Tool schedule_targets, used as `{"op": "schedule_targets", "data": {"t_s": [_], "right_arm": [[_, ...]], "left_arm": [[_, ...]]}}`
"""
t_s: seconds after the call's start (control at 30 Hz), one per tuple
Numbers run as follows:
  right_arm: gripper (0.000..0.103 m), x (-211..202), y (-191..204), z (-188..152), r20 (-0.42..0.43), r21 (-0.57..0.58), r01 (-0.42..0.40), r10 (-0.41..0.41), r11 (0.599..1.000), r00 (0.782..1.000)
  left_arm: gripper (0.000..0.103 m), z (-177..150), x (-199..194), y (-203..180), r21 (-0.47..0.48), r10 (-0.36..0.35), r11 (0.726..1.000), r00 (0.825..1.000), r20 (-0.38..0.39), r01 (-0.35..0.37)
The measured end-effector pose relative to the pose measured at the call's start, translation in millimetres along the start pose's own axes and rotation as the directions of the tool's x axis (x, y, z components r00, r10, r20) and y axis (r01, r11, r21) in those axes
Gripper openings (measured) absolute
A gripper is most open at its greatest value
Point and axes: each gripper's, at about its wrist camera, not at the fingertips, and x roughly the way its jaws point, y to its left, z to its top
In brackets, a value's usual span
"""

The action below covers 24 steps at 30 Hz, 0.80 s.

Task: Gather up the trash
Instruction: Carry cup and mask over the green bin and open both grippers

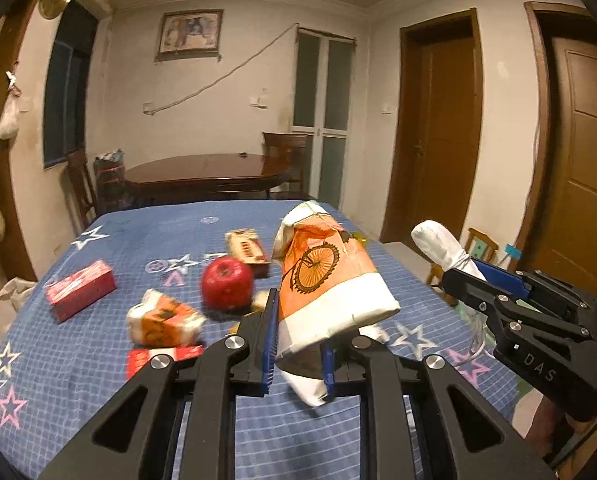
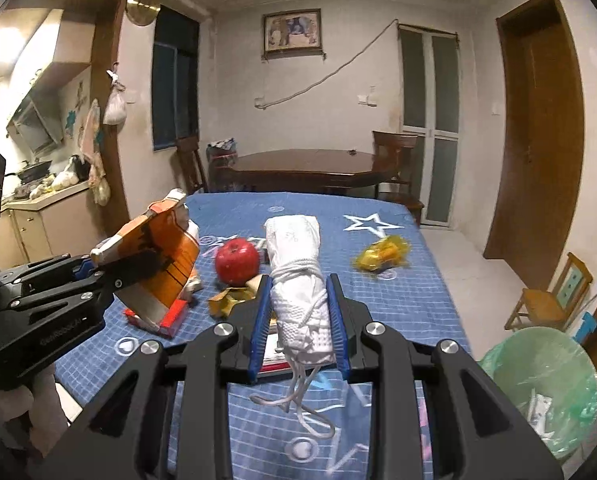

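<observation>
Paper scraps are seen in the green-lined bin [image 2: 546, 392], right of the desk [image 2: 410, 300]. A cup [image 1: 330, 280] is pinched by the left tongs [image 1: 298, 356], marked "DAS"; a white roll [image 2: 298, 280] by the right tongs [image 2: 298, 328].

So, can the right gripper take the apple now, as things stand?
Probably not: the right gripper is shut on a white rolled bundle. The apple lies unobstructed beyond it, but the jaws are occupied.

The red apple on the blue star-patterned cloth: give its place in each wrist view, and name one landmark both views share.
Left wrist view: the round red apple lies left of centre, just beyond the left gripper's left finger.
Right wrist view: the apple lies left of centre, beside the white rolled cloth bundle tied with string.
Shared landmark: the framed picture on the far wall.
</observation>
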Motion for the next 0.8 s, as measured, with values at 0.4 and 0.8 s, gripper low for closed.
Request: {"op": "schedule_targets", "data": {"t_s": [0.4,0.8], "right_arm": [[0.026,-30.5,-114.9,0.8,-0.051,0.091,0.221,-0.217,0.971,0.975],[0.026,-26.5,-240.5,-44.5,-0.262,0.188,0.392,-0.339,0.900,0.904]], "left_arm": [[0.019,25.4,61.9,-108.2,0.075,-0.246,0.965,0.967,-0.061,0.250],[0.020,20.5,152.4,-253.9,0.089,-0.460,0.864,0.849,-0.260,0.495]]}}
